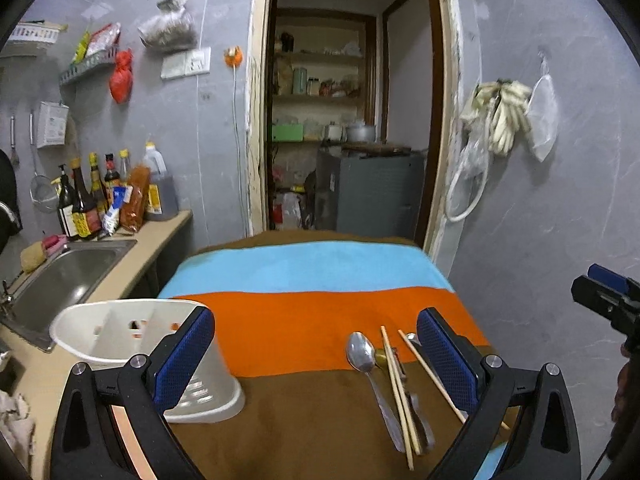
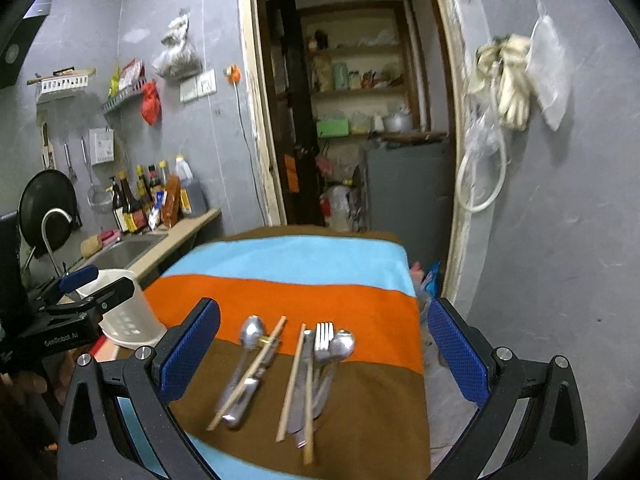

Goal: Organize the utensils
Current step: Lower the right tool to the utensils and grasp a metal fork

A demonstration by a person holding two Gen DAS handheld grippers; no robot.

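A white plastic utensil holder [image 1: 132, 344] [image 2: 124, 312] stands at the left edge of the striped cloth [image 1: 304, 320] [image 2: 288, 296]. On the cloth's brown and orange bands lie a spoon [image 1: 362, 354] [image 2: 252, 336] crossed by a chopstick [image 2: 248, 376], and to their right two more chopsticks [image 2: 294, 380], a fork [image 2: 323, 340], a second spoon [image 2: 343, 344] and a knife [image 2: 304, 392]. My left gripper [image 1: 316, 360] [image 2: 96, 284] is open, with its left finger beside the holder. My right gripper [image 2: 324, 352] [image 1: 600, 286] hangs open above the utensils with nothing between its fingers.
A steel sink [image 1: 68, 272] in a beige counter lies left of the table, with sauce bottles [image 1: 92, 200] behind it. An open doorway [image 1: 344, 120] to a pantry is straight ahead. A grey wall with hanging gloves [image 1: 504, 116] closes the right side.
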